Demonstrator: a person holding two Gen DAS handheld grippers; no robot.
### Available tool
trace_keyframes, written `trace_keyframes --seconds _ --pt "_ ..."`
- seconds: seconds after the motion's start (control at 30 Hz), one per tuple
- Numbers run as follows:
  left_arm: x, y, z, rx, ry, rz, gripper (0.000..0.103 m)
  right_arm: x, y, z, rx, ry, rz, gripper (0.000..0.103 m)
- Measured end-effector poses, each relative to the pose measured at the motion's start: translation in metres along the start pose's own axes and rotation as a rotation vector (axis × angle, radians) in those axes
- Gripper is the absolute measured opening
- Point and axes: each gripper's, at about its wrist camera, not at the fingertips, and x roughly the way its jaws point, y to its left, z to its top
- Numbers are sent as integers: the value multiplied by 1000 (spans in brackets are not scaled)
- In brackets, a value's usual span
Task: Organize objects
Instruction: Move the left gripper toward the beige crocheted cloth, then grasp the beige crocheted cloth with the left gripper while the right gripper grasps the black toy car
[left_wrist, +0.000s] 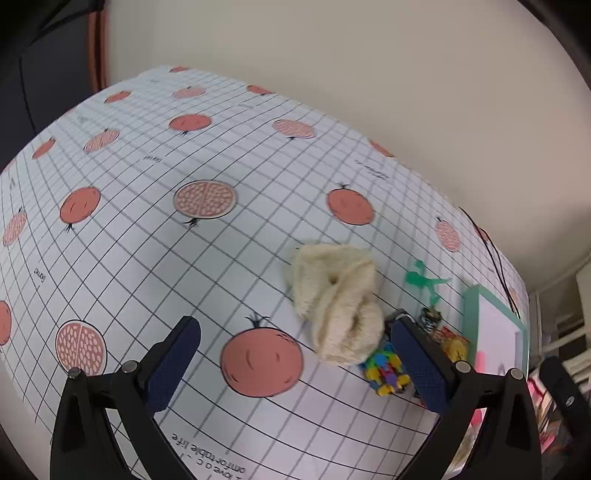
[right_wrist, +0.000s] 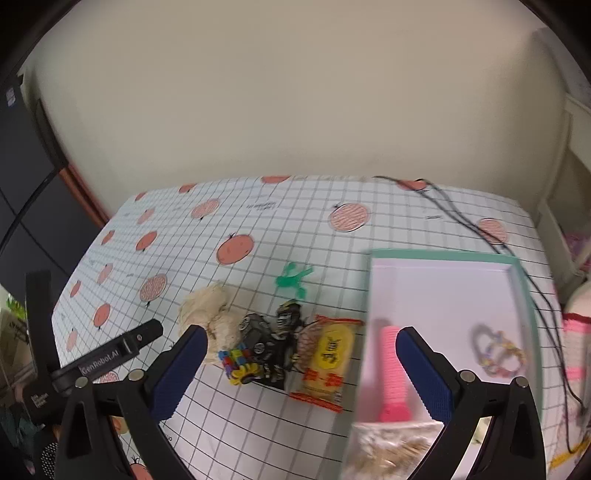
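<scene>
1. On the gridded tablecloth (right_wrist: 258, 424) we're looking at a tight cluster of loose items beside the teal-rimmed box (right_wrist: 443, 254) — cream cloth (right_wrist: 210, 314), colourful block toy (right_wrist: 236, 360), black toy car (right_wrist: 258, 332), yellow snack packet (right_wrist: 328, 358), green frog figure (right_wrist: 293, 278).
2. We're holding the left gripper (left_wrist: 295, 363) and right gripper (right_wrist: 301, 367) with fingers apart, nothing clamped.
3. Box is already holding a pink piece (right_wrist: 393, 369) and a beaded loop (right_wrist: 496, 349).
4. Risk — items are touching, so closing on one is likely dragging its neighbours.
5. Cloth is looking soft; a shallow pinch could be slipping off.
</scene>
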Motion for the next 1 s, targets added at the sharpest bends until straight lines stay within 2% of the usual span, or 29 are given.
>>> trace_keyframes --seconds 0.17,0.3,0.43,0.53,0.73,0.87,1.0 --pt "18 9 8 -73 63 3 103 25 13 4 -45 45 26 103" --pt "32 7 14 -127 122 -4 103 47 24 5 -116 90 10 103" --pt "51 7 20 -164 226 20 103 68 27 7 -141 140 46 103" --pt "63 8 24 -216 273 27 103 80 30 7 -172 162 38 98" --pt "68 -9 34 -191 254 36 102 102 36 5 -198 202 68 86" --pt "73 -21 35 -150 235 54 102 111 45 -1 -258 221 50 77" --pt "84 -26 33 -118 258 59 96 115 49 -5 -281 233 51 73"
